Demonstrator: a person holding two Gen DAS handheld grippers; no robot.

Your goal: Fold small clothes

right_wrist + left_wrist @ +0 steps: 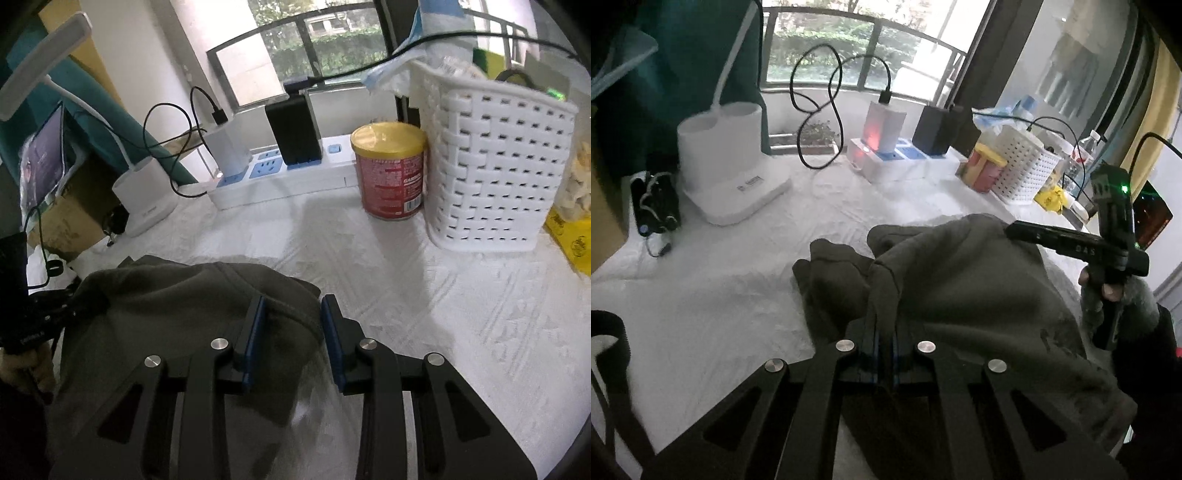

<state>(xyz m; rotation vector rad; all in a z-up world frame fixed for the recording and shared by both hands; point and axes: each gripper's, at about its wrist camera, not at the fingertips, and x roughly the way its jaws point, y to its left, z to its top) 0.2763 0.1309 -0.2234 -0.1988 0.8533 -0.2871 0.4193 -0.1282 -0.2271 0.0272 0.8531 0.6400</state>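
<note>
A dark grey-green garment [960, 288] lies bunched on the white table cover [720, 295]. My left gripper [884, 332] is shut on a raised fold of the garment near its left part. In the right wrist view the garment [177, 306] fills the lower left. My right gripper [293, 314] is open, its blue pads [255, 332] astride the garment's right edge, which lies between them. The right gripper also shows in the left wrist view [1015, 229] at the garment's far right edge.
At the back stand a white lamp base [731, 166], a white power strip [288, 173] with black and white chargers and cables, a red can with a yellow lid [391, 170] and a white woven basket [498, 166]. A yellow bag [572, 240] lies at the right.
</note>
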